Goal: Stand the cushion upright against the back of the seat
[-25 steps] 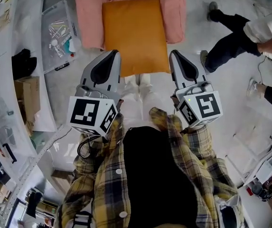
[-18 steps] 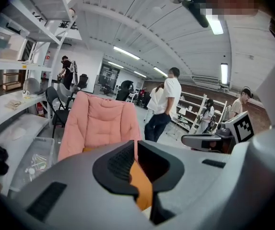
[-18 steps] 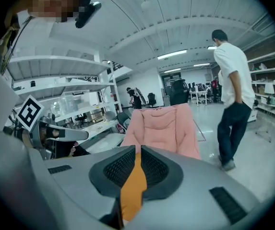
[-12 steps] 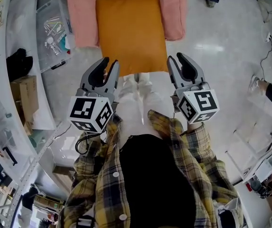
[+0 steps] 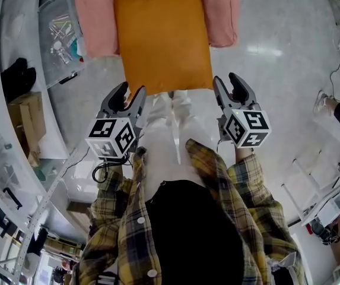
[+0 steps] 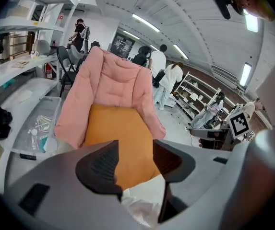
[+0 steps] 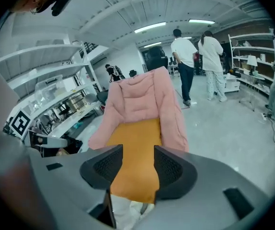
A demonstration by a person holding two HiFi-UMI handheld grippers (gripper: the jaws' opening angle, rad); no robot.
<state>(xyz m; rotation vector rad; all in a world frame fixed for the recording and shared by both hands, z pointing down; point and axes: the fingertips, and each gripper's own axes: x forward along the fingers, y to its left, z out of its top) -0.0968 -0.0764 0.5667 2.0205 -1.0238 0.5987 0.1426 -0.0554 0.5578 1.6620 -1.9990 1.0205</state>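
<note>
An orange cushion lies flat on the seat of a pink padded chair, its near edge hanging over the front. My left gripper hovers just short of the cushion's near left corner. My right gripper hovers beside the near right corner. Both sets of jaws are opening, with nothing between them. In the left gripper view the cushion shows beyond the left gripper, under the chair's upright back. The right gripper view shows the cushion past the right gripper.
A clear plastic box with small items sits on the floor left of the chair, near a cardboard box and white shelving. My white-trousered legs stand before the seat. Two people stand behind the chair.
Both grippers have come down toward the cushion's near edge, and their jaws have gone from shut to open. The cushion has not moved.
</note>
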